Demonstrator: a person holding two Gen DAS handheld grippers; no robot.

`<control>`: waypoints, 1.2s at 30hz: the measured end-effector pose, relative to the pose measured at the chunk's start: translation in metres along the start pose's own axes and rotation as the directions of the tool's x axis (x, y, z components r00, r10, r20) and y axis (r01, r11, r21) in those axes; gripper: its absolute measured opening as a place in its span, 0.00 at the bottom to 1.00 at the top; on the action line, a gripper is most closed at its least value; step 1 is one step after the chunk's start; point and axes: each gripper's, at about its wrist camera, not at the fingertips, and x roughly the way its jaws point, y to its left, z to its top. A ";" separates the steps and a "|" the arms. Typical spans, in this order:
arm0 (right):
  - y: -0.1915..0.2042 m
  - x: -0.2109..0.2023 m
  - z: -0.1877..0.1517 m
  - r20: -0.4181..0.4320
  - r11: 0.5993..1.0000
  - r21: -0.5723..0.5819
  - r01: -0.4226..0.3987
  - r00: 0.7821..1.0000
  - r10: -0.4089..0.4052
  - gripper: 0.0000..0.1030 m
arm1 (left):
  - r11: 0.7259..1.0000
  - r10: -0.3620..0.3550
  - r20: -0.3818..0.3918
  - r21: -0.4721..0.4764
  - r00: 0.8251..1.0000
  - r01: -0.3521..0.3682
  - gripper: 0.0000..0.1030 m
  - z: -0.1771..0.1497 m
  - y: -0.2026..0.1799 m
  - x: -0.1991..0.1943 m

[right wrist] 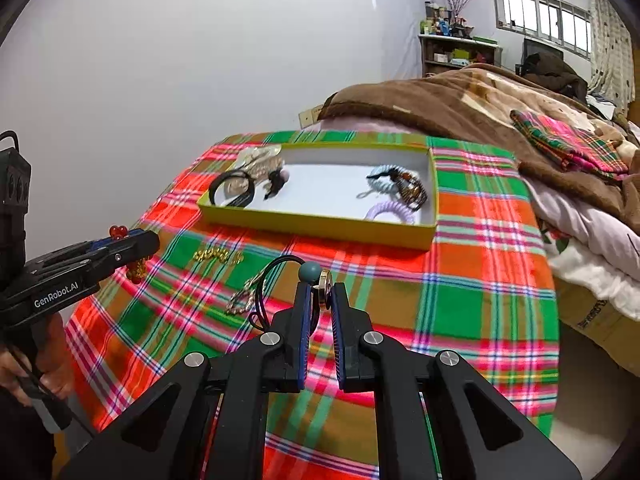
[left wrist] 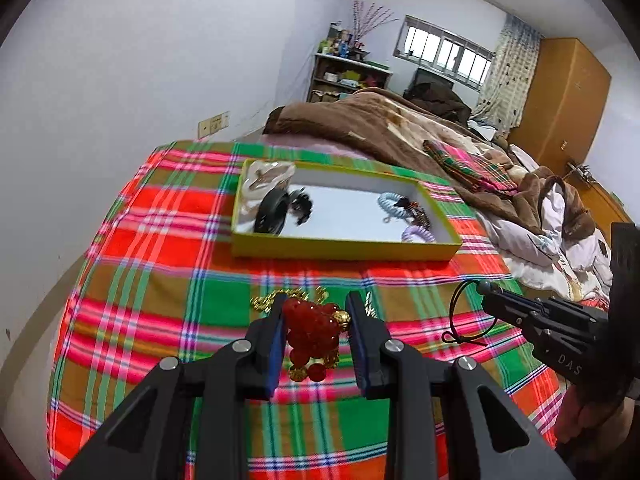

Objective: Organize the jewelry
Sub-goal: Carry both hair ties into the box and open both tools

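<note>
We hold the red bead bracelet (left wrist: 314,330) pinched between our left gripper (left wrist: 316,308) pads, lifted above the plaid cloth (left wrist: 168,280). Our right gripper (right wrist: 319,292) is pressed together on a black cord pendant (right wrist: 325,280). The yellow-green tray (left wrist: 344,248) lies beyond both.

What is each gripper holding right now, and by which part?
Left gripper: red bead bracelet, gripped across its bunched beads. Right gripper: black cord necklace, pinched at its round pendant.
</note>
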 end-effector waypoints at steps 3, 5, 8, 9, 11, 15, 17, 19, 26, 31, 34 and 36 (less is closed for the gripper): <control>-0.007 -0.001 0.007 0.010 1.000 0.007 0.009 1.000 -0.009 0.10 | 1.000 -0.006 0.005 0.019 1.000 0.006 0.29 0.008 -0.006 0.004; -0.012 0.000 0.012 0.016 1.000 0.010 0.015 1.000 -0.015 0.10 | 1.000 -0.009 0.004 0.029 1.000 0.009 0.29 0.012 -0.010 0.008; -0.019 0.003 0.022 0.027 1.000 0.011 0.023 0.999 -0.023 0.10 | 0.999 -0.013 0.004 0.048 1.000 0.013 0.29 0.023 -0.014 0.016; -0.022 0.004 0.026 0.031 1.000 0.012 0.025 0.999 -0.025 0.10 | 0.998 -0.017 0.004 0.055 1.000 0.017 0.29 0.026 -0.016 0.019; -0.027 0.007 0.034 0.037 0.999 0.017 0.028 0.999 -0.028 0.10 | 0.997 -0.020 0.000 0.068 1.000 0.020 0.29 0.034 -0.019 0.028; -0.035 0.017 0.048 0.047 0.999 0.016 0.039 0.998 -0.040 0.10 | 0.996 -0.022 -0.003 0.088 1.000 0.022 0.29 0.049 -0.022 0.045; -0.039 0.024 0.055 0.047 0.999 0.017 0.045 0.998 -0.045 0.10 | 0.995 -0.019 -0.006 0.095 1.000 0.019 0.29 0.057 -0.022 0.055; -0.043 0.032 0.060 0.043 0.999 0.018 0.050 0.998 -0.051 0.10 | 0.995 -0.017 -0.011 0.095 1.000 0.018 0.29 0.063 -0.022 0.064; -0.059 0.063 0.071 0.012 0.997 0.029 0.069 0.998 -0.069 0.10 | 0.994 -0.013 -0.042 0.104 0.999 0.018 0.29 0.073 -0.022 0.097; -0.068 0.085 0.072 -0.026 0.996 0.046 0.082 0.996 -0.081 0.10 | 0.995 0.002 -0.069 0.101 0.998 0.005 0.29 0.075 -0.018 0.116; -0.069 0.095 0.070 -0.056 0.996 0.038 0.083 0.995 -0.081 0.10 | 0.995 0.012 -0.089 0.101 0.996 -0.003 0.29 0.073 -0.015 0.124; -0.069 0.099 0.068 -0.072 0.996 0.035 0.082 0.994 -0.079 0.10 | 0.995 0.021 -0.104 0.104 0.994 -0.010 0.29 0.070 -0.014 0.128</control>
